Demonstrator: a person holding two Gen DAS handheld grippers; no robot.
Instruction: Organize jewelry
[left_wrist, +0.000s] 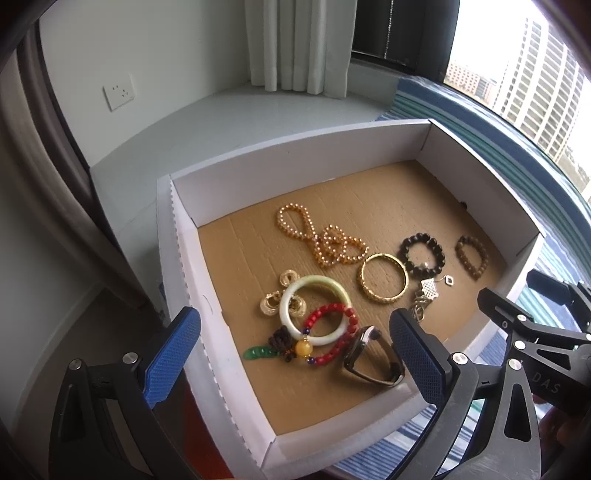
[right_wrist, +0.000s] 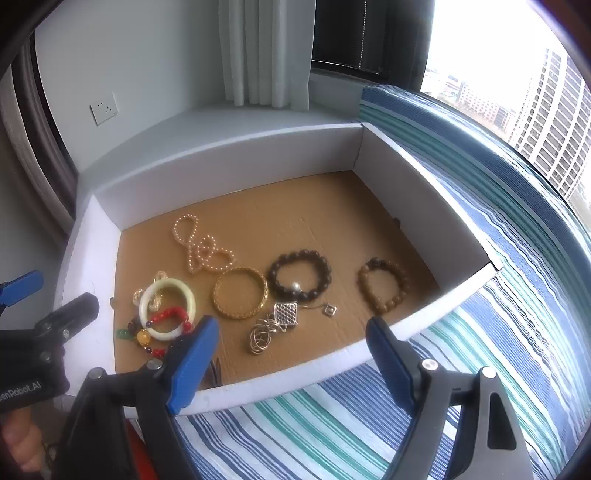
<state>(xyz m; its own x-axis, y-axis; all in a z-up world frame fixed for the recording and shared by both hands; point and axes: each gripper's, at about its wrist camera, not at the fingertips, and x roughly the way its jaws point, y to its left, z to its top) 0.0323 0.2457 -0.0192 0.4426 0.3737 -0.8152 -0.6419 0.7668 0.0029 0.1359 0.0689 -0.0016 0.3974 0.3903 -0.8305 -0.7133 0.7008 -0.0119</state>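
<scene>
A white cardboard box (left_wrist: 258, 192) with a brown floor holds the jewelry. My left gripper (left_wrist: 295, 354) hangs open over the near left corner. Below its gap lie a jade bangle (left_wrist: 291, 295), a red bead bracelet (left_wrist: 351, 325) and a watch (left_wrist: 354, 354). My right gripper (right_wrist: 291, 354) is open above the box's near wall (right_wrist: 295, 373), with nothing between its fingers. Ahead of it lie a silver pendant (right_wrist: 286, 314), a gold bangle (right_wrist: 238, 315), a dark bead bracelet (right_wrist: 275, 280), a brown bead bracelet (right_wrist: 365, 284) and a pearl necklace (right_wrist: 201, 249).
The box rests on a blue, green and white striped cloth (right_wrist: 332, 424). Behind it run a grey ledge (left_wrist: 240, 110), white curtains (left_wrist: 295, 44) and a window (right_wrist: 517, 74). Gold earrings (left_wrist: 269, 304) lie by the jade bangle. The far half of the box floor (right_wrist: 295, 206) is bare.
</scene>
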